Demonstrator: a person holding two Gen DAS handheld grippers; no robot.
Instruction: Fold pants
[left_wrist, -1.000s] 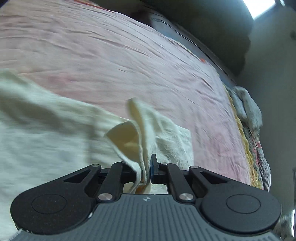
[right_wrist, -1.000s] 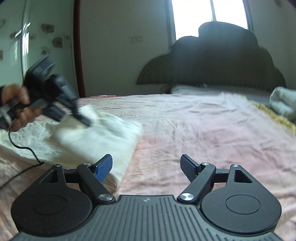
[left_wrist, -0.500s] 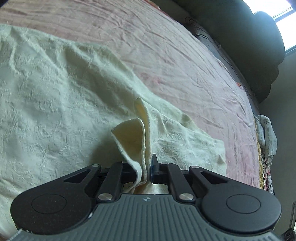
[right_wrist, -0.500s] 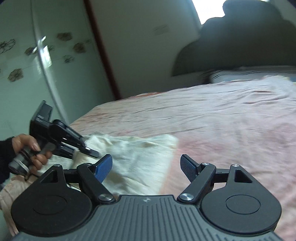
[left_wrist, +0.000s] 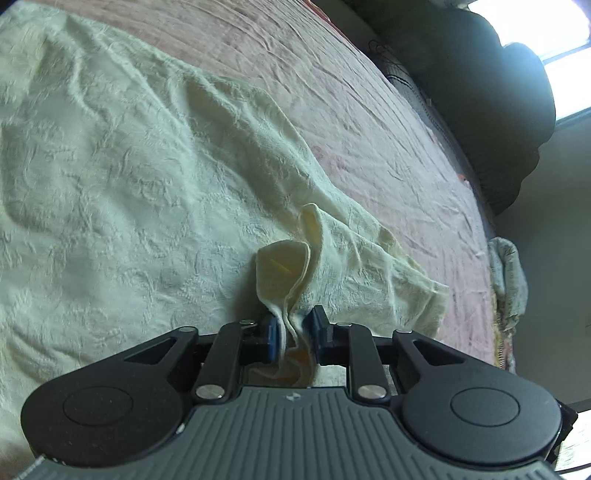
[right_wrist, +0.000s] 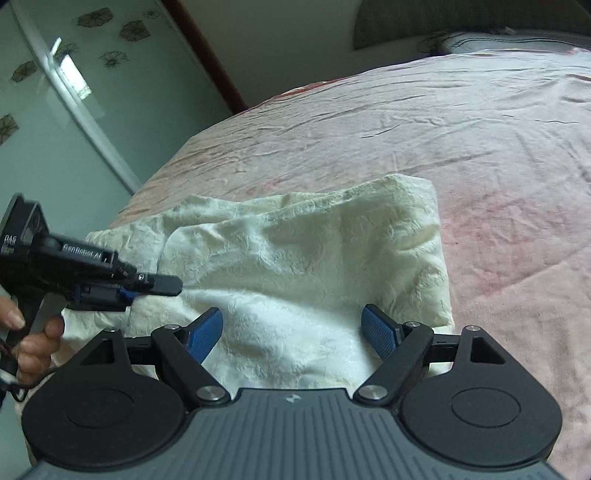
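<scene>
Lying folded on the bed's (right_wrist: 480, 147) pink cover, cream pants (right_wrist: 295, 266) run lengthwise toward the headboard; left claw (left_wrist: 294, 332) opening, hem between; right claw (right_wrist: 291, 328) wide, empty.

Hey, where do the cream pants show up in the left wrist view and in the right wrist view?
Left wrist view: the cream pants fill the left and middle of the picture, and a bunched corner lies between the opening pads of the left tool.
Right wrist view: they lie centre and lower left, just beyond the open right tool.
Shared landmark: the pink bedspread underneath the pants.
</scene>
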